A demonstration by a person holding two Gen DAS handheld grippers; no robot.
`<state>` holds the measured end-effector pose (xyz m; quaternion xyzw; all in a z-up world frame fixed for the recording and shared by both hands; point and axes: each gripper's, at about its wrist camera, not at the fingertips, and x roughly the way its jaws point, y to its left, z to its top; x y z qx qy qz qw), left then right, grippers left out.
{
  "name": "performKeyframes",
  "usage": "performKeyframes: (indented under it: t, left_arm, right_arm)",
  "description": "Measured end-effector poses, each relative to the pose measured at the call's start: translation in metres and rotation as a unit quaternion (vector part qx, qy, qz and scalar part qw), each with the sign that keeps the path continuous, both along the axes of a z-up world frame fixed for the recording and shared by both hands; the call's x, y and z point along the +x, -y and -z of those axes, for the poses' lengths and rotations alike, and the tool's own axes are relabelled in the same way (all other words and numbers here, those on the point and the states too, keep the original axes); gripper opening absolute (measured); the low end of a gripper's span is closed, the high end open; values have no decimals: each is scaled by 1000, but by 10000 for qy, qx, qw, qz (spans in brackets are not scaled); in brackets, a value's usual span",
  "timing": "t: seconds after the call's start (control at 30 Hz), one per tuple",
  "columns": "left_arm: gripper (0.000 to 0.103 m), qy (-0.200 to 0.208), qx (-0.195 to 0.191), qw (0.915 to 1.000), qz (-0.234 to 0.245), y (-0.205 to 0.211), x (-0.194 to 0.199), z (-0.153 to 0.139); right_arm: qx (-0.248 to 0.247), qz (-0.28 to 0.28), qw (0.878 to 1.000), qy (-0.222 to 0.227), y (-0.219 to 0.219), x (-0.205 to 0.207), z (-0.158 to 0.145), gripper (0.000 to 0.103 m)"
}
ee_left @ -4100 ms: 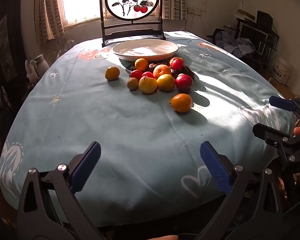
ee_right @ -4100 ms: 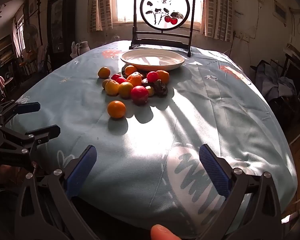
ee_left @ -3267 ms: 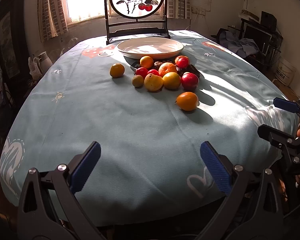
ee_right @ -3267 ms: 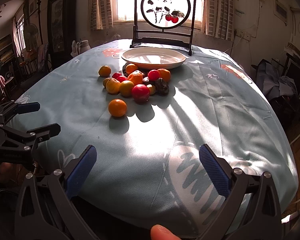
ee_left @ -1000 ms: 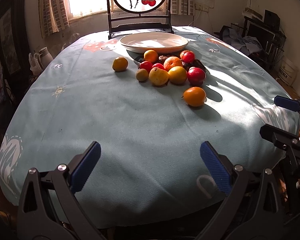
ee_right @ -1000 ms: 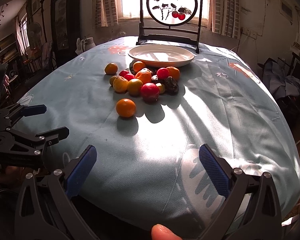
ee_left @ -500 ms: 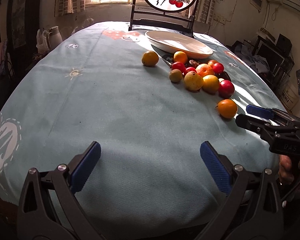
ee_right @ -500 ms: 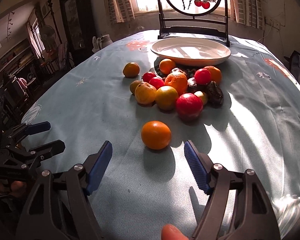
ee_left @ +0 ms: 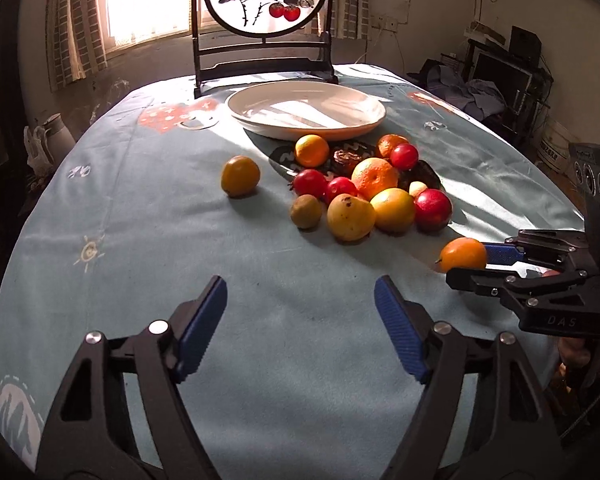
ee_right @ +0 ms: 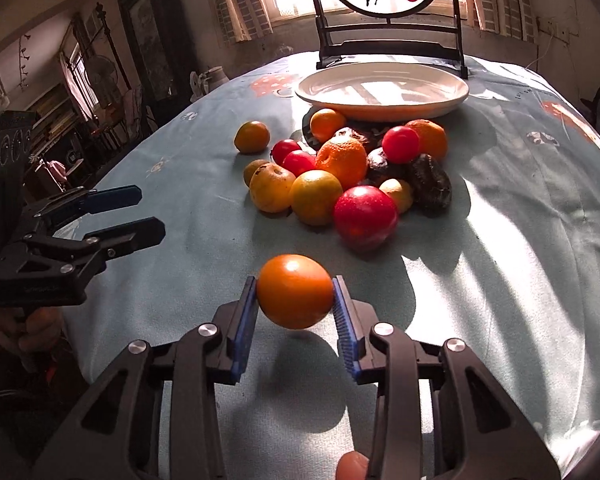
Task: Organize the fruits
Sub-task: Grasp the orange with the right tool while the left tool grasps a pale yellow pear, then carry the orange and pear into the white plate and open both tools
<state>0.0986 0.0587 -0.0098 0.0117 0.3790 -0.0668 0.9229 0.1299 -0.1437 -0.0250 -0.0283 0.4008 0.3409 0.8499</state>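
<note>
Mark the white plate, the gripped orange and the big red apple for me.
plate (ee_right: 456, 94): right wrist view, right rim.
orange (ee_right: 295, 296): right wrist view, middle of skin.
apple (ee_right: 365, 214): right wrist view, middle of front face.

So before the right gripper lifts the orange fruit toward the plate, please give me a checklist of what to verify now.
1. Right gripper jaws have just been closing and now press both sides of the orange fruit: ok.
2. Grip centred on the fruit: ok.
3. White plate has free room inside: ok.
4. Fruit pile lies between fruit and plate, so lift over it: ok if raised.
5. Left gripper jaws have just been closing, nothing between them, away from the path: ok.
6. Grip firmness: cannot tell.
</note>
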Motion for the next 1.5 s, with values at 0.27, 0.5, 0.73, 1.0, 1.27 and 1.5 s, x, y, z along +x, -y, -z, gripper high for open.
performKeyframes:
  t: [0.27, 0.5, 0.73, 1.0, 1.27, 1.5]
  left_arm:
    - [44, -186, 240, 9960, 845, 34, 52, 8]
    - [44, -322, 529, 9923, 1077, 45, 70, 14]
    - [44, -372, 735, 9882, 1289, 46, 79, 18]
    - [39, -394, 1286, 9758, 1724, 53, 79, 20]
    - [38, -279, 824, 9834, 1590, 39, 66, 12]
    - [38, 93, -117, 9938, 1105, 9, 89, -26]
  right_arm:
    - [465, 106, 9980, -415, 25, 12, 3, 37]
    - [587, -71, 9971, -483, 24, 13, 3, 37]
    - [691, -60, 9962, -517, 27, 13, 3, 37]
    - [648, 19, 9965, -536, 28, 13, 3, 37]
    - [646, -33, 9962, -583, 27, 14, 3, 37]
    - [858, -81, 9959, -261, 23, 44, -28, 37]
